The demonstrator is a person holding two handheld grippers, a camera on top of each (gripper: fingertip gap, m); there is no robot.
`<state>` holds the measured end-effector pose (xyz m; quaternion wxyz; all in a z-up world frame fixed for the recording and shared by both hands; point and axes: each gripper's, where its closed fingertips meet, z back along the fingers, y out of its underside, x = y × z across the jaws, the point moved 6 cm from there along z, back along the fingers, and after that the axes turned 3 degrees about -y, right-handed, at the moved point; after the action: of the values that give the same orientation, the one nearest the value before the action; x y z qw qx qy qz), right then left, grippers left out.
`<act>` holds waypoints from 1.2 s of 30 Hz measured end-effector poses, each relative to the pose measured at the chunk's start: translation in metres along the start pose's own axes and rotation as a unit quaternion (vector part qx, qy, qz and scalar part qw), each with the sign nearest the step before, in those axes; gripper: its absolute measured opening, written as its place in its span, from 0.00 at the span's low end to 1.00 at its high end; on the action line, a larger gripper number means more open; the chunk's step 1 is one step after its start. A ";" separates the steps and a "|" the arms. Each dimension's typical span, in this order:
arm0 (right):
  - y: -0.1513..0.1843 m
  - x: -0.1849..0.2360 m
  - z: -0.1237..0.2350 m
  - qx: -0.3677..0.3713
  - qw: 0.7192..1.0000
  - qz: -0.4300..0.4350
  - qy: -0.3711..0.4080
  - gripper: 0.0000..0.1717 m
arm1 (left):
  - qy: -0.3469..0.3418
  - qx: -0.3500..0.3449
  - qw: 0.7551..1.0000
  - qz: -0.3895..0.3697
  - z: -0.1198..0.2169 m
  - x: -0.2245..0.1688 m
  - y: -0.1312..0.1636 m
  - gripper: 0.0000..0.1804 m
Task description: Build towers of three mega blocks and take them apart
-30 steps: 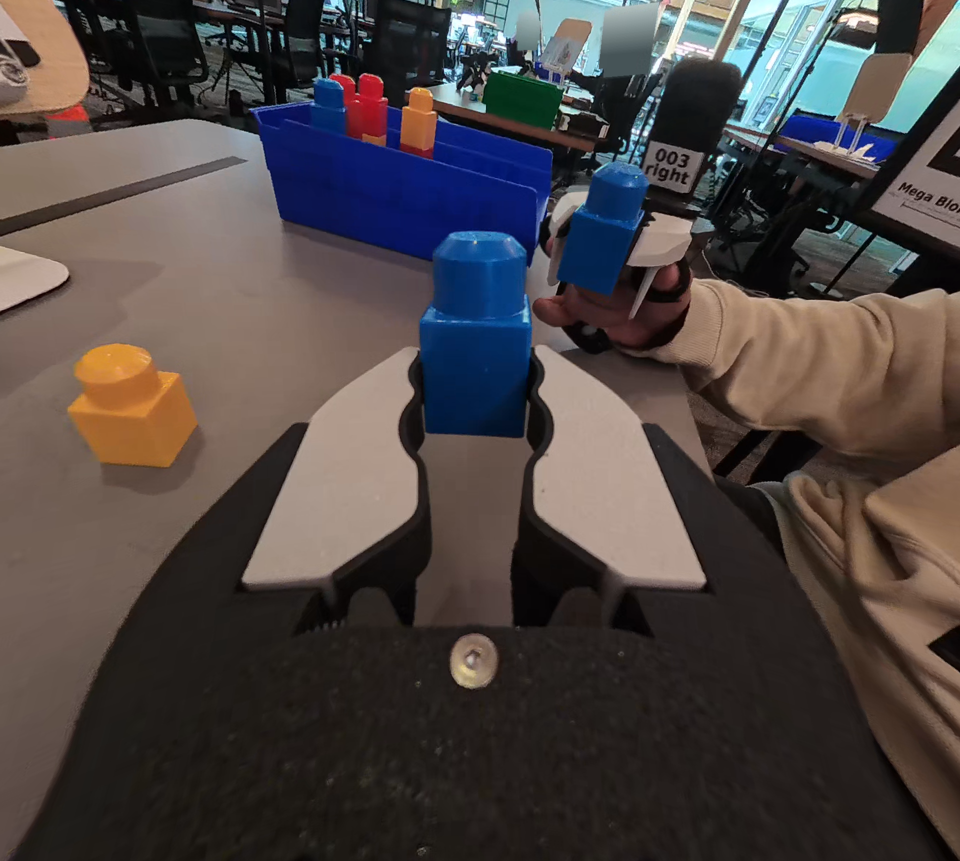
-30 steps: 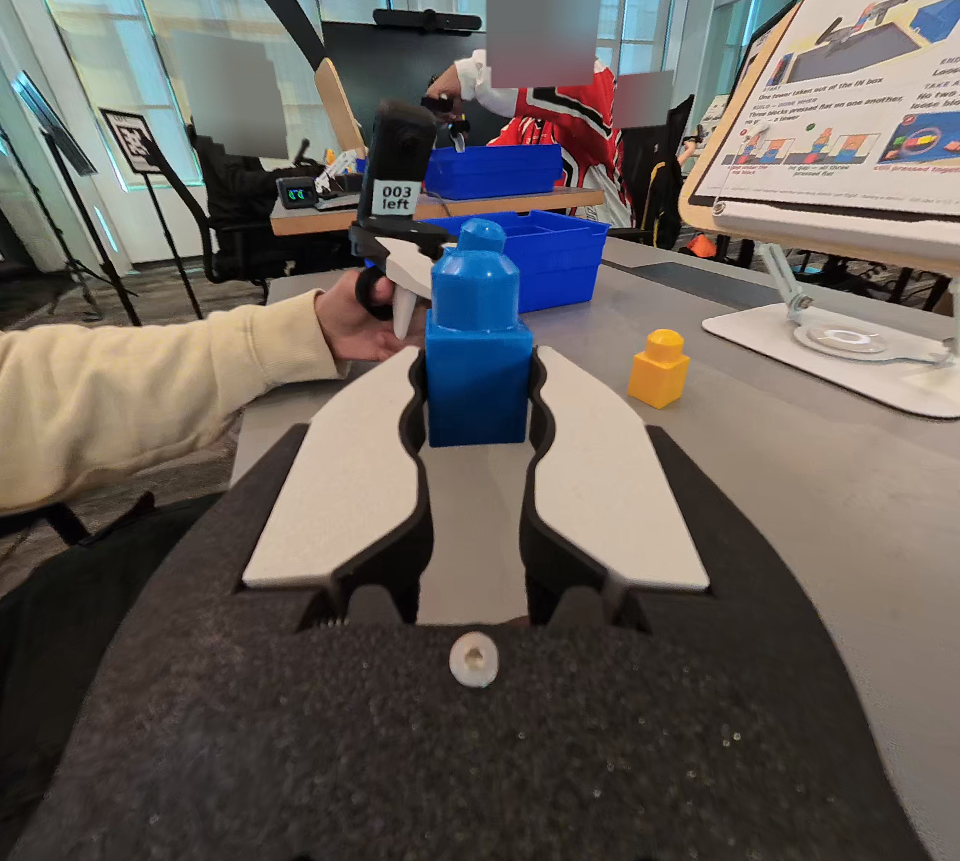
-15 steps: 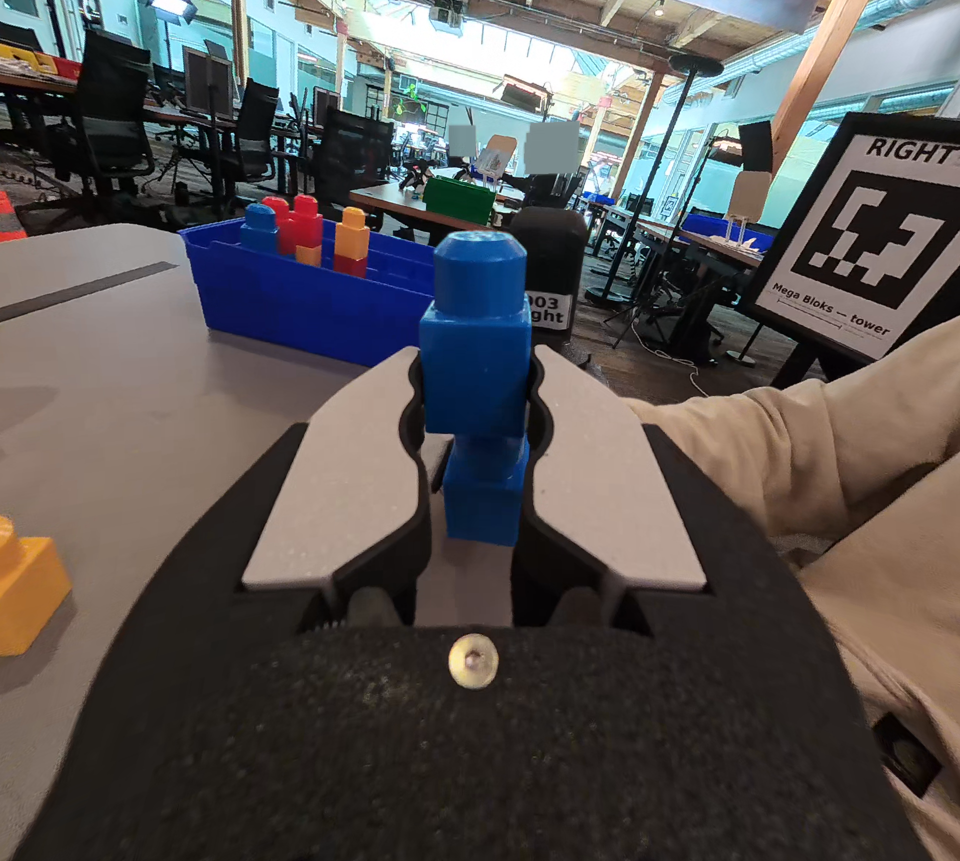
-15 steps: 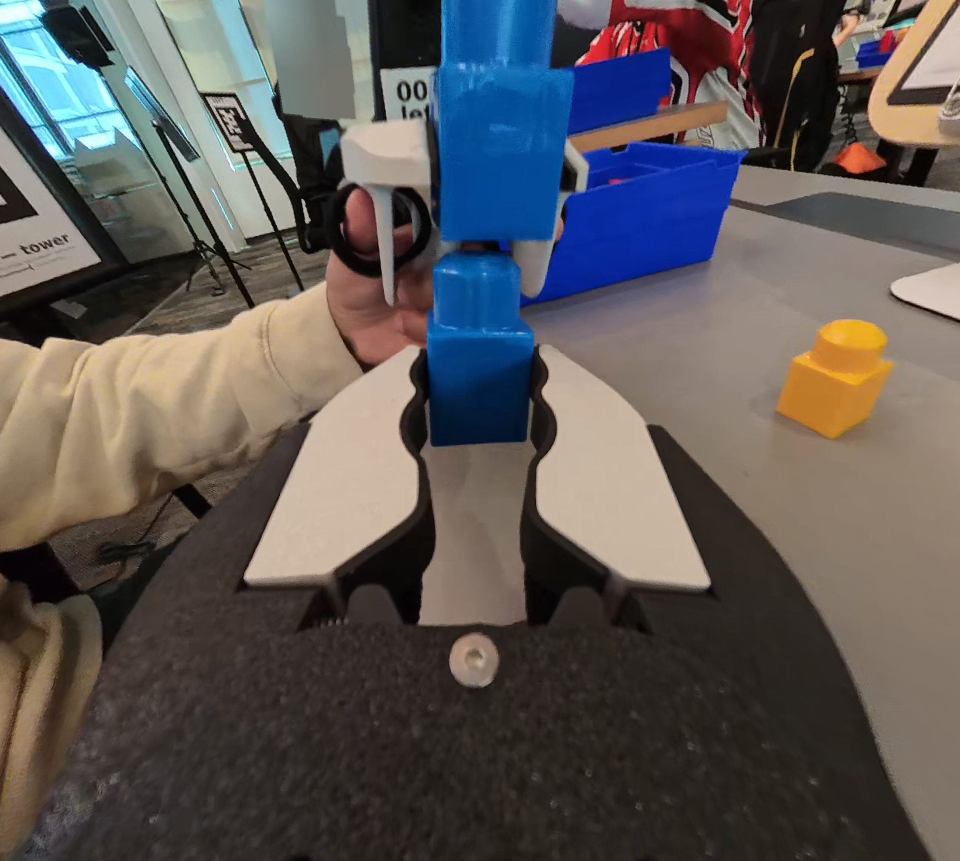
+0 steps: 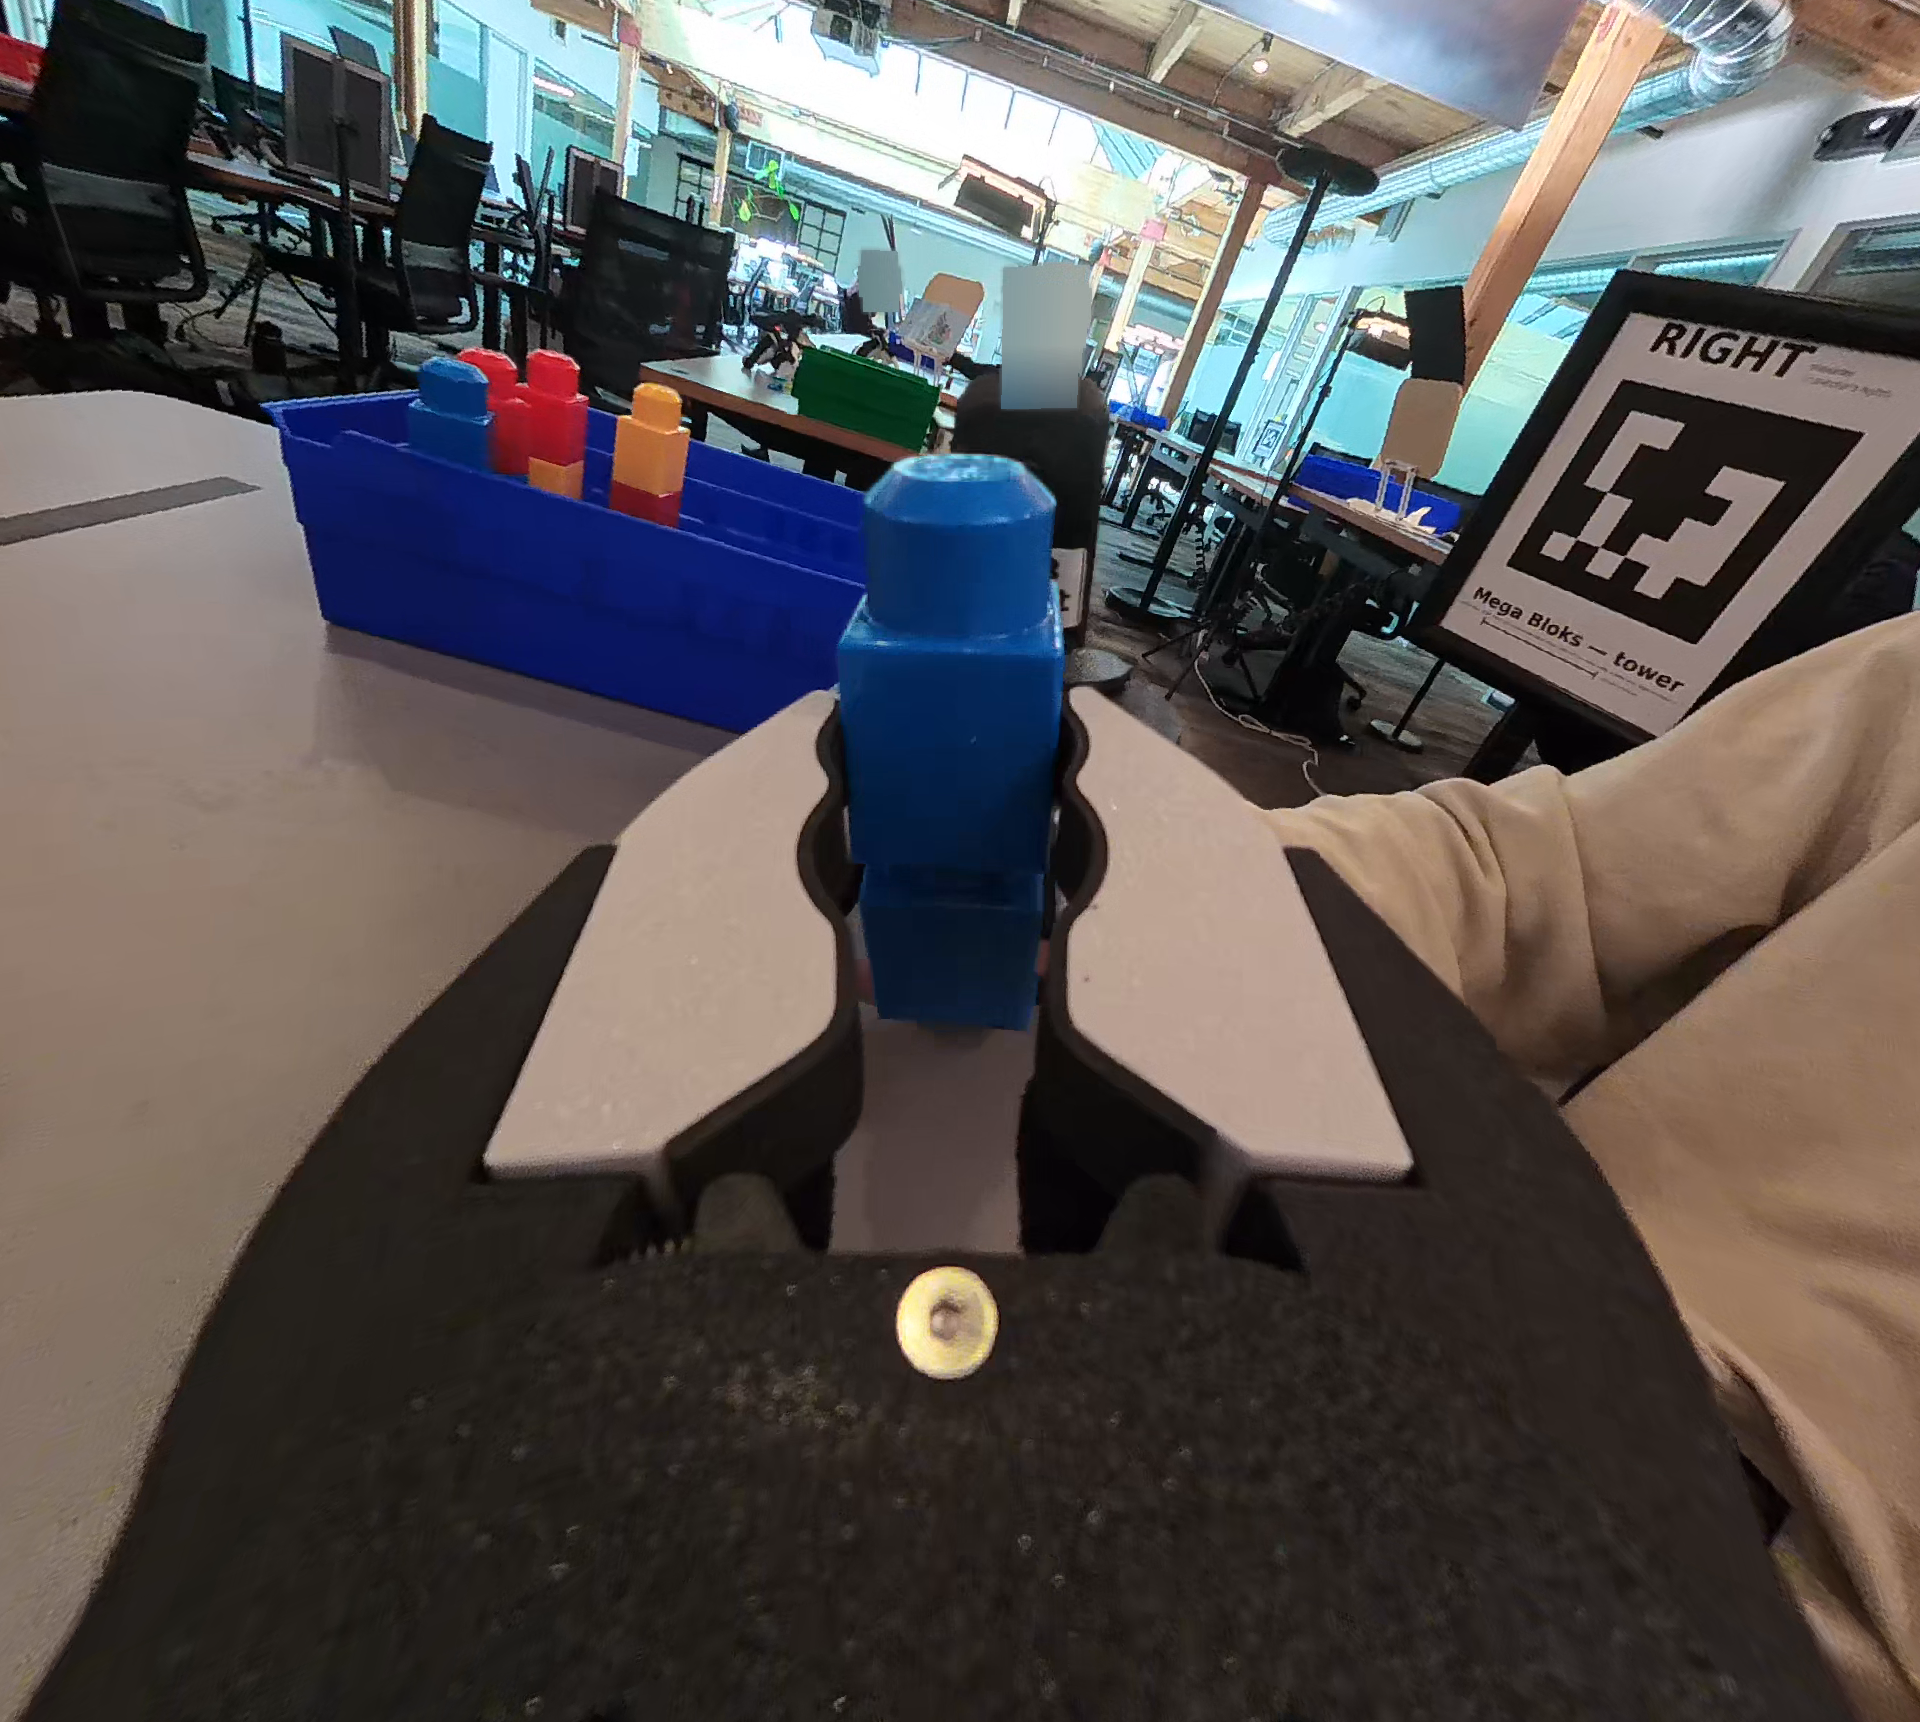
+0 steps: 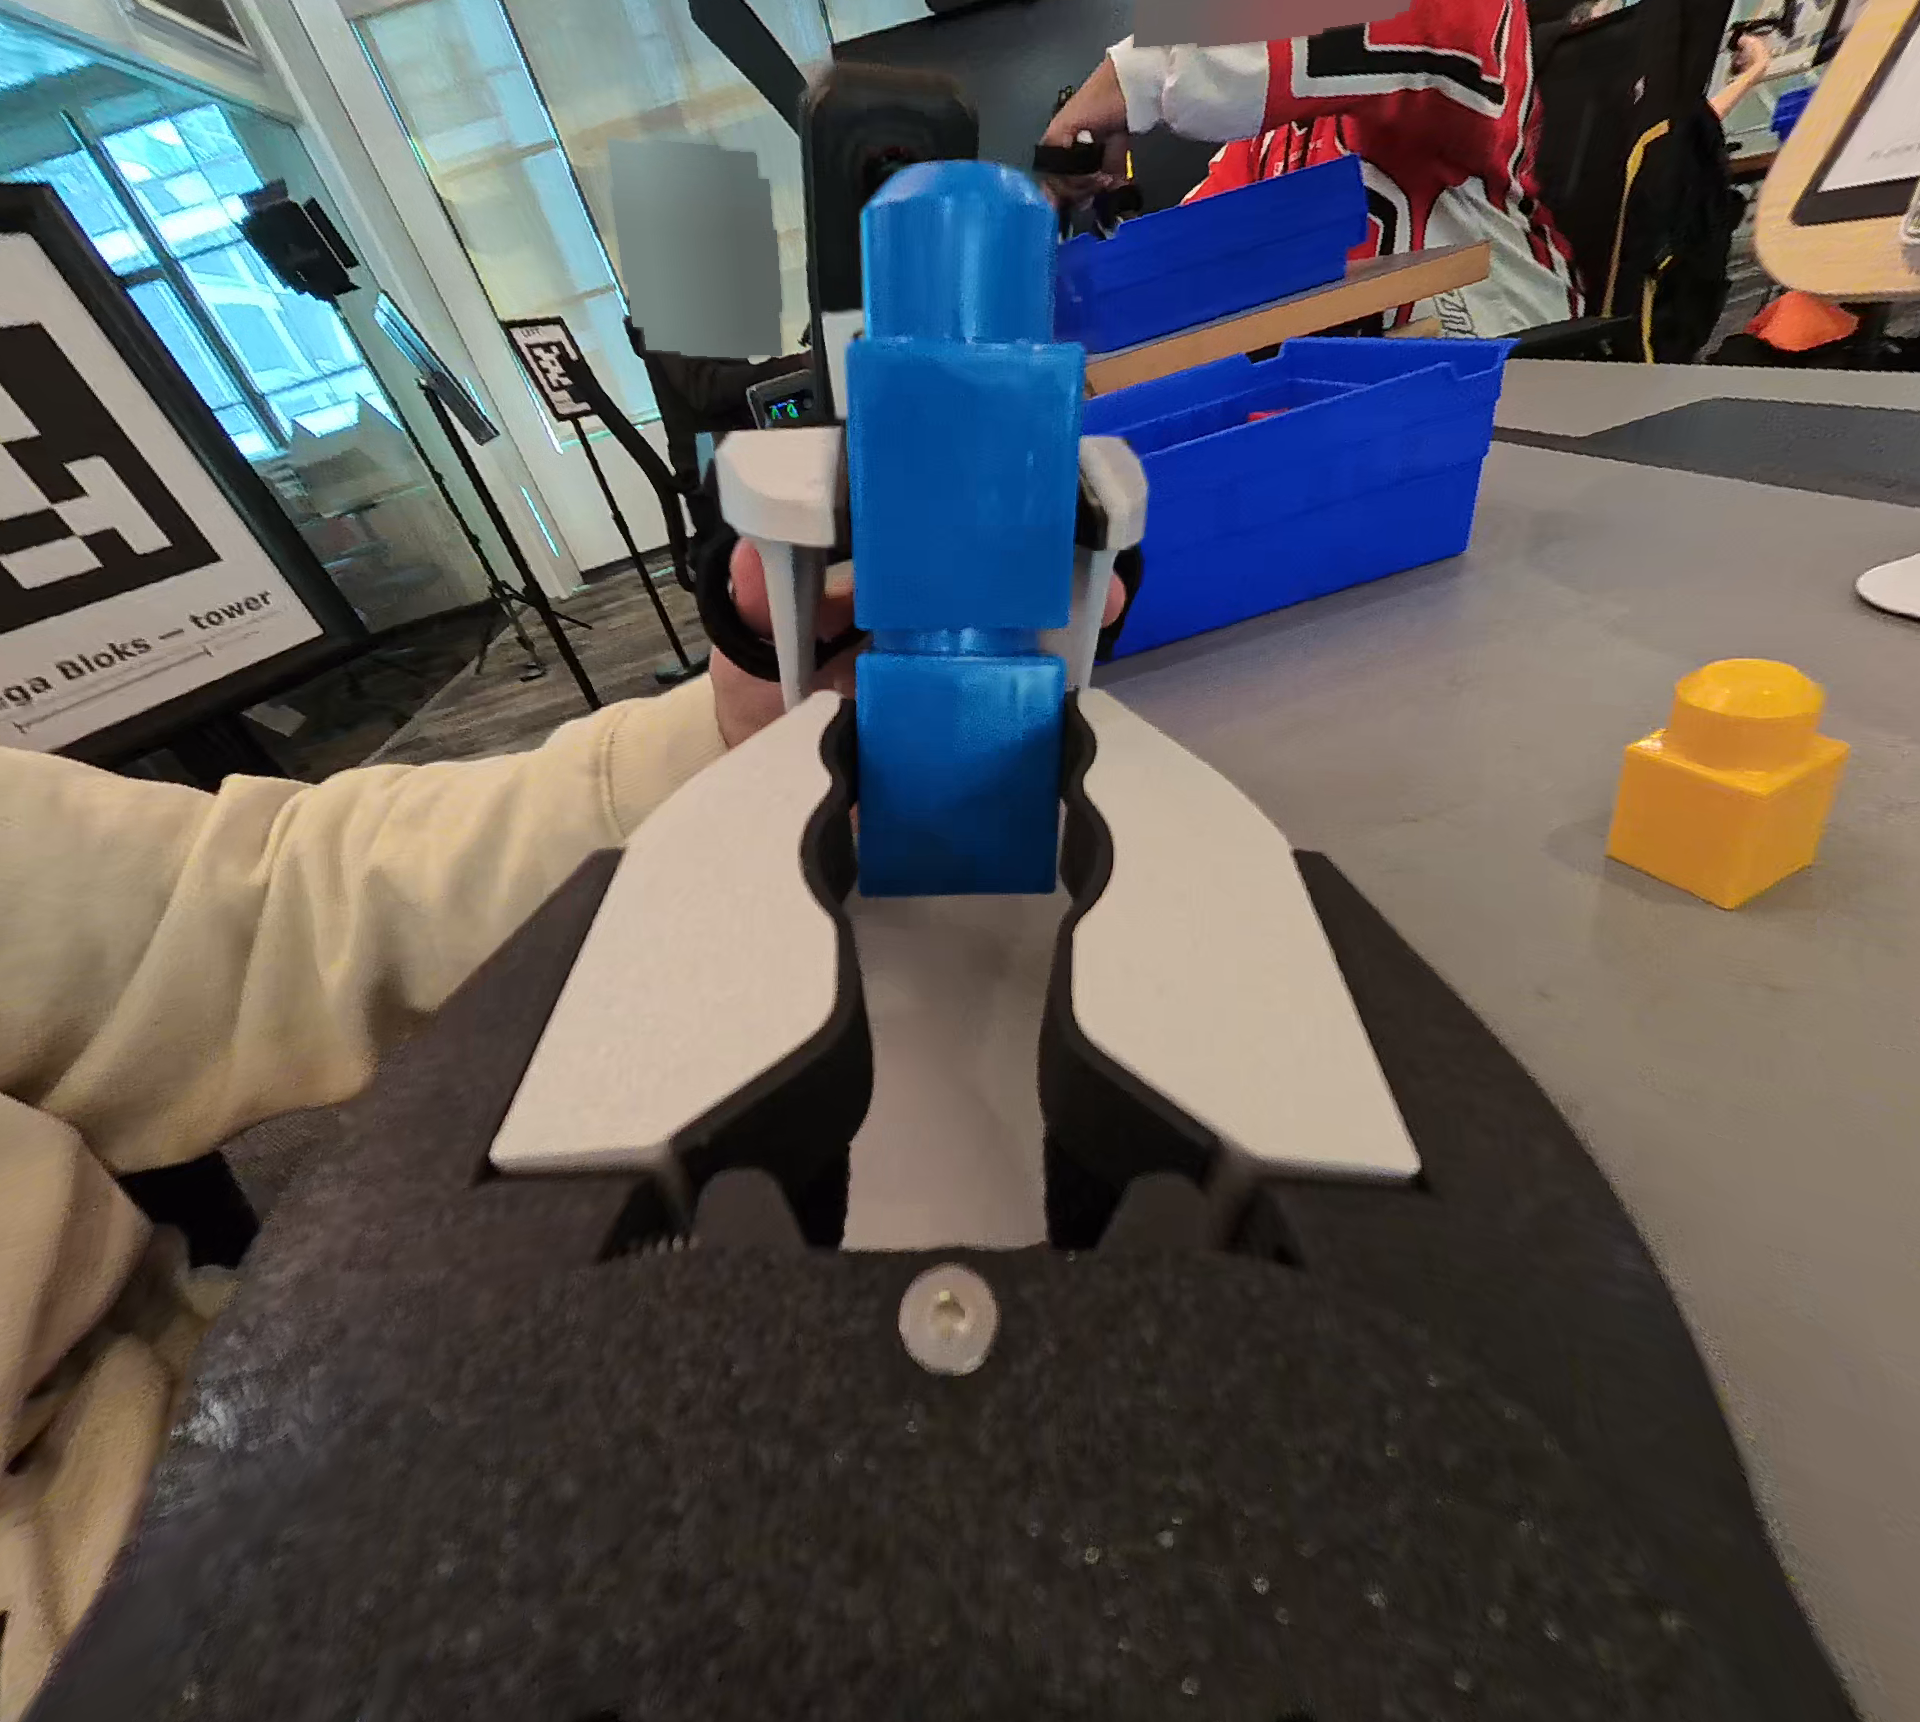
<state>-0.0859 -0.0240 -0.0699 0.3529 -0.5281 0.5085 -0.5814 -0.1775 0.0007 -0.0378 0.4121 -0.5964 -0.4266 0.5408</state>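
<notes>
Since half a second ago the upper blue block (image 6: 961,477) has sunk onto the lower blue block (image 6: 956,773), so only a thin band of the lower stud shows between them where much more of it showed before; a second ago the two were well apart. Taking the upper blue block as the landmark and going from largest to smallest: the grey desk (image 6: 1455,1101) spreads below and to its right; the blue bin (image 5: 540,592) stands on the desk beyond it and to its left in the left wrist view, holding several small stacks of blue, red and orange blocks; the left claw (image 5: 951,758) is clenched on the upper block itself, its pads (image 5: 821,799) pressed to both sides; the right claw (image 6: 958,789) sits directly beneath and grips the lower blue block, with both held up off the desk; the yellow block (image 6: 1725,789) stands loose on the desk, below and well to the right in the right wrist view. By my reading the tower is about two-thirds built: two blocks are nearly seated, a last squeeze looks wanted, and the yellow block seems the likely third piece. Taking the finished tower apart is not yet begun.
</notes>
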 end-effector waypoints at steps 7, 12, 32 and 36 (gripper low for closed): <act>-0.005 -0.007 0.008 -0.034 0.999 -0.031 0.017 0.21 | -0.021 -0.051 0.998 0.035 -0.004 0.009 0.005 0.20; -0.007 -0.009 0.010 -0.050 0.998 -0.035 0.022 0.21 | -0.022 -0.089 0.994 0.064 -0.008 0.011 0.006 0.20; -0.016 -0.009 0.020 -0.108 0.993 -0.057 0.003 0.21 | -0.023 -0.083 0.993 0.084 -0.014 0.008 0.004 0.20; -0.015 -0.011 0.019 -0.107 0.992 -0.057 0.017 0.21 | -0.008 -0.136 0.981 0.138 -0.016 0.012 0.011 0.20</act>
<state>-0.0632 -0.0140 -0.0596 0.2518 -0.5811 0.5427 -0.5517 -0.1602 0.0088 -0.0503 0.2452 -0.6958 -0.4127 0.5343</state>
